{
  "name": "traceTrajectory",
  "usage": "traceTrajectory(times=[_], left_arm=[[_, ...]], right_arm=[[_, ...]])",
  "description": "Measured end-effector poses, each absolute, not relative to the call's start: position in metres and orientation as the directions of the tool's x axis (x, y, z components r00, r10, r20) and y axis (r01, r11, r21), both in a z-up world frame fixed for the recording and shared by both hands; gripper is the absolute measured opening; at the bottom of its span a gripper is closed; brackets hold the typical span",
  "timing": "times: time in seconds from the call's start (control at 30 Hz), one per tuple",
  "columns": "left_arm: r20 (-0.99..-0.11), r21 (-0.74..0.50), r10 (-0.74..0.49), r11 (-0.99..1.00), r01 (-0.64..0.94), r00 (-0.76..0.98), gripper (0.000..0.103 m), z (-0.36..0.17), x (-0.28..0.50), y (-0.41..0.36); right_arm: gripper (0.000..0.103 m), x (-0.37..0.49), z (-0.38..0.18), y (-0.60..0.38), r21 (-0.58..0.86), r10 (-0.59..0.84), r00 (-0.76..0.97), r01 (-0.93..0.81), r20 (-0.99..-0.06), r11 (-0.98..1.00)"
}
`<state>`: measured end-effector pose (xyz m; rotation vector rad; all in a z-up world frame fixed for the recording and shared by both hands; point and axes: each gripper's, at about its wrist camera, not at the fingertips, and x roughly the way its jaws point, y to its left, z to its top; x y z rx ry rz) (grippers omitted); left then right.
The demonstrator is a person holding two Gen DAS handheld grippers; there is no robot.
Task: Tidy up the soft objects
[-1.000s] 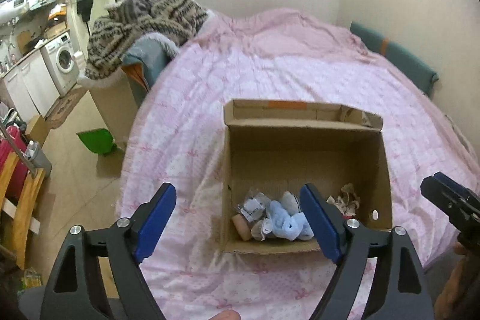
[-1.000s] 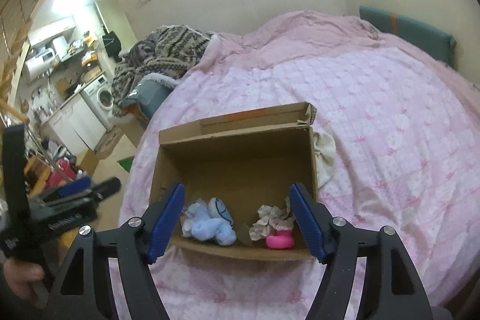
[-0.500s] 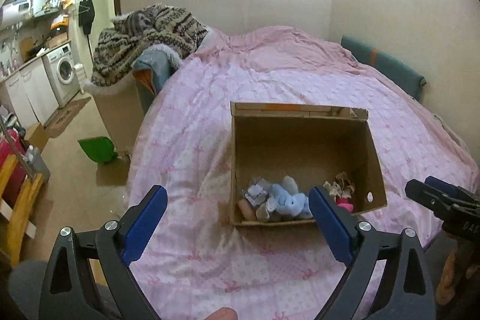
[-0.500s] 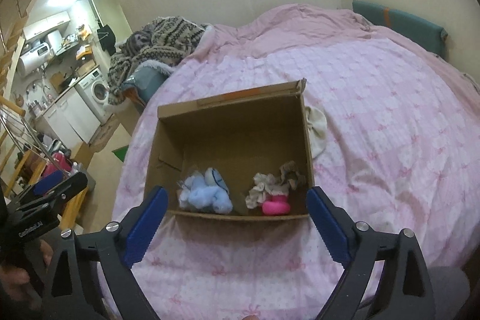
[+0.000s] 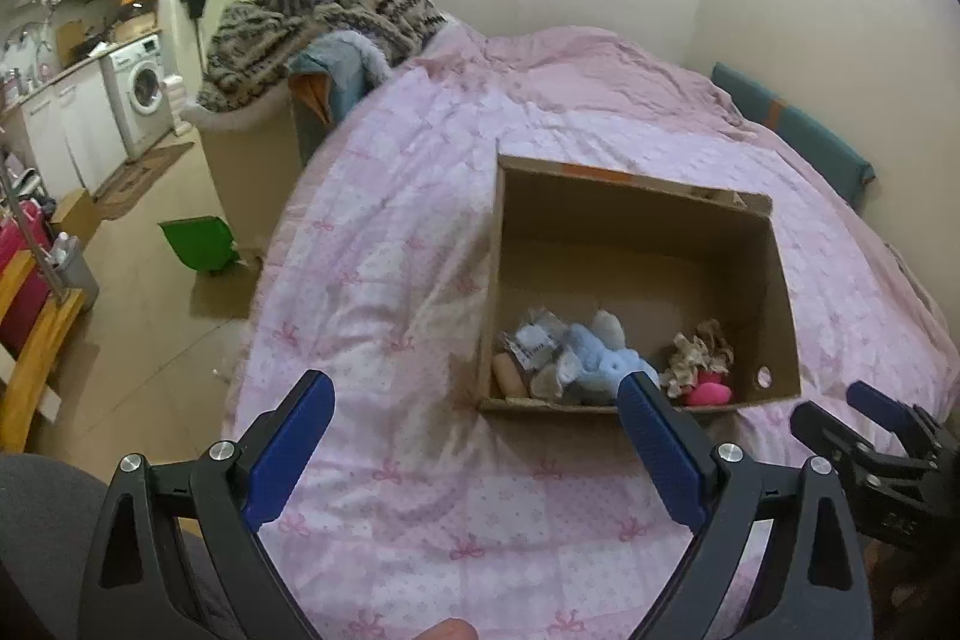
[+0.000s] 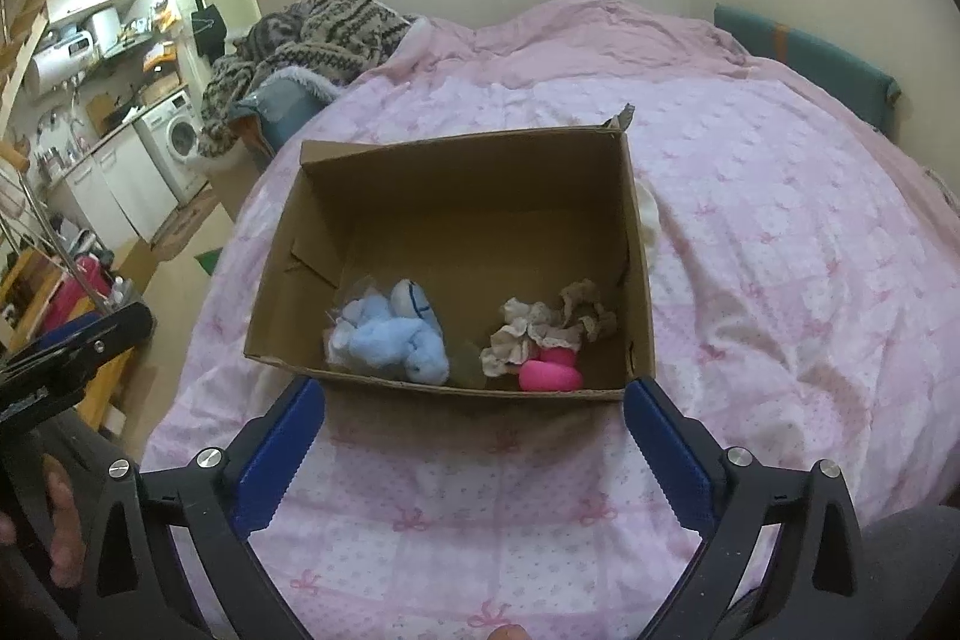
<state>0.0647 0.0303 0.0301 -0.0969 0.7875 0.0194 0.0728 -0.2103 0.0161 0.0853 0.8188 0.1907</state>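
We hold both grippers over the near edge of the pink bedspread (image 6: 780, 292), and neither carries anything. The left gripper (image 5: 474, 436) has its jaws spread wide and empty. The right gripper (image 6: 474, 436) has its jaws opening, with only bedspread between them.

Just ahead of the right jaws sits the open cardboard box (image 6: 456, 184), its near wall close to the blue pads. Inside, towards the near wall, lie a light-blue plush toy (image 6: 390, 334), a beige frilled cloth (image 6: 540, 328) and a bright pink soft piece (image 6: 549, 373) touching that cloth. From the left gripper the box lies ahead and to the right, and there we also see a crumpled clear packet (image 5: 534, 340) and a tan roll (image 5: 510, 376) beside the plush.

We judge the sorting largely done: the soft things in view are all in the box. A pale cloth (image 6: 648, 214) peeks out behind the box's right wall, on the bed; that may be left to gather. Most of the box floor is bare.
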Motion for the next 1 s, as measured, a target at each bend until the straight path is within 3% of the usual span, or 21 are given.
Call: traceTrajectory(times=[1.0], left_arm=[[-0.729,-0.025,-0.009,1.000,-0.013,0.685,0.095,0.025,0.064,0.018]], right_arm=[[0.103,0.071,0.021,-0.211,0.124,0.171,0.694,-0.117,-0.699,0.985]])
